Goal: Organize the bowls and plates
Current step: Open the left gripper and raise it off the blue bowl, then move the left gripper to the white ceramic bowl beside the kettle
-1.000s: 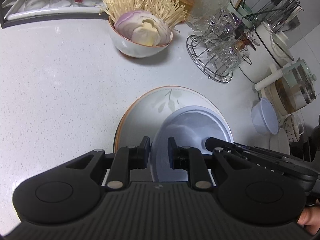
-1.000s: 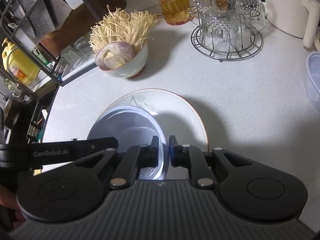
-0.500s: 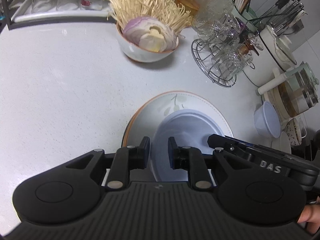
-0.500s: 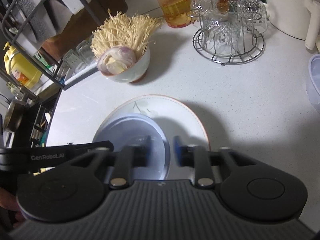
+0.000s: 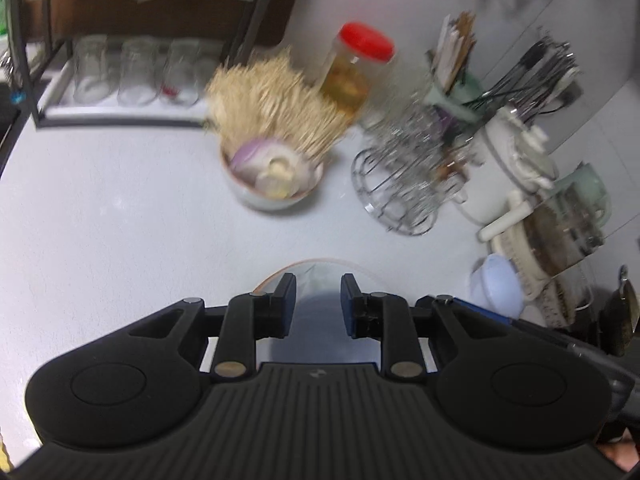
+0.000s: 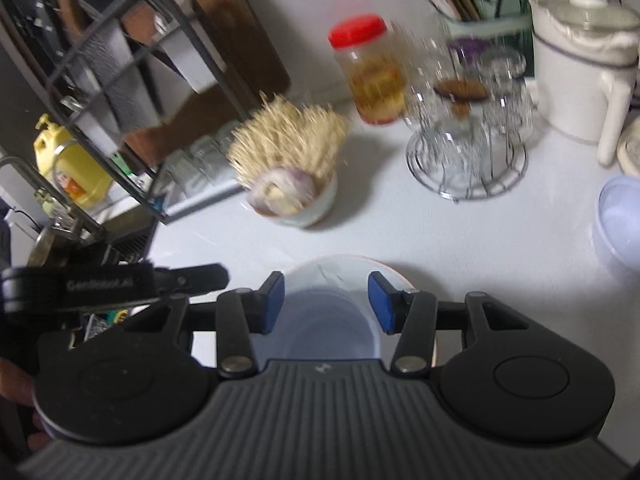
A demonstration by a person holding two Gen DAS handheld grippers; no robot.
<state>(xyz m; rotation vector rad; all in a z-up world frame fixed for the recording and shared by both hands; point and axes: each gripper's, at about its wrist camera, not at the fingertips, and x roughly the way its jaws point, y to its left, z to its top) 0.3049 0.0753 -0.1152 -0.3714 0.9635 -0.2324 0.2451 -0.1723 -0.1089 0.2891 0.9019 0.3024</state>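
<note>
Surveying surroundings: white worktop (image 5: 100, 220) crowded along its far edge; both views motion-blurred.
Bowl of food: white bowl (image 6: 308, 208) with pale noodle-like strands and a purple-white onion half, at 12 o'clock from the plates, well apart from them.
Jar: red-lidded jar (image 5: 352, 76) of yellow contents, just behind the bowl of food at 1 o'clock.
Glass rack: round wire stand (image 6: 468, 160) holding upturned glasses, at 2 o'clock.
Far right: white lidded pot (image 6: 580, 68), utensil holder (image 5: 456, 84), and a second pale blue bowl (image 5: 496, 288) at 3 o'clock near the worktop edge.
Far left: dark metal shelf rack (image 6: 120, 92) with a row of glasses beneath; yellow bottle (image 6: 68, 168) beyond it.
Obstructions: each gripper's body hides the near half of the plates.
Task items: pale blue plate (image 6: 320, 324) resting on a larger white plate (image 6: 340, 270) with an orange rim and a faint leaf motif, on the worktop directly below both grippers.
Left gripper (image 5: 318, 304): fingers parted a little, having just been opening; nothing pinched, plates lie below the gap.
Right gripper (image 6: 326, 304): fingers spread wider, having just been opening; nothing gripped.
</note>
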